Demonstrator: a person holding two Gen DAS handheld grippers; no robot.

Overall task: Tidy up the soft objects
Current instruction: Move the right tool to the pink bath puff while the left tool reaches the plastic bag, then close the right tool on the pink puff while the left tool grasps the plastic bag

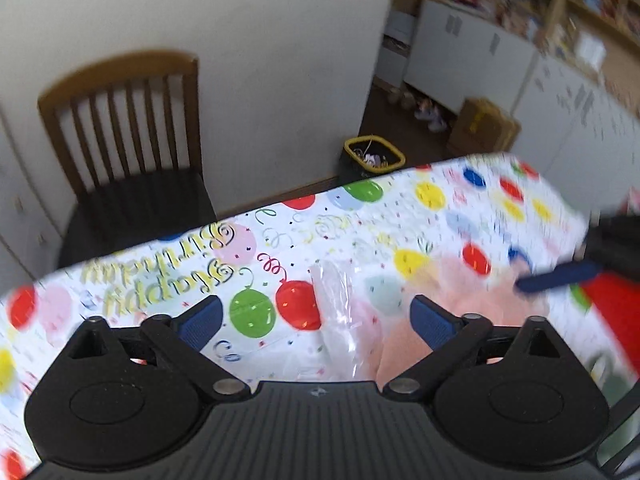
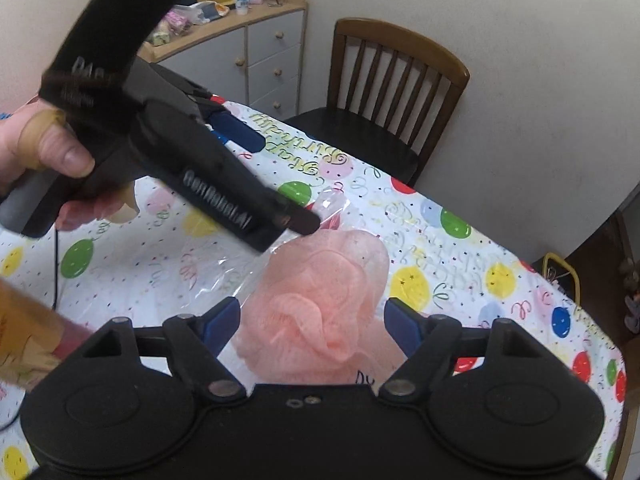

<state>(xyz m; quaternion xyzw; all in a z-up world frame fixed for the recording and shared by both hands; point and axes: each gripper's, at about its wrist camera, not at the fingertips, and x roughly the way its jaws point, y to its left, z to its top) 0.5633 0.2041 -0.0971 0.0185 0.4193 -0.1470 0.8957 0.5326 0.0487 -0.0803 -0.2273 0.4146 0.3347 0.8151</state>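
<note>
- On the balloon-print tablecloth (image 2: 460, 272) lies a peach mesh bath sponge (image 2: 320, 296), soft and ruffled, with the cloth as the landmark for everything else.
- Against the sponge's far side, and also on the cloth, sits a crinkled clear plastic bag (image 1: 336, 304); whether any part of the sponge is inside it I cannot tell.
- Above the sponge hangs the right gripper (image 2: 314, 322), its blue-padded jaws spread to either side of the sponge without pressing on it.
- Over the cloth just beside the bag is the left gripper (image 1: 316, 320), jaws spread wide with only the bag and the printed cloth showing between them, nothing pinched.
- A person's hand (image 2: 44, 152) wraps the left gripper's black handle, above the cloth's near-left part.
- Past the cloth's far edge stands a wooden slat-back chair (image 2: 392, 92) with a dark seat, against a pale wall.
- Beyond the cloth's far corner, on the floor, is a black bin with a yellow rim (image 1: 374, 156).
</note>
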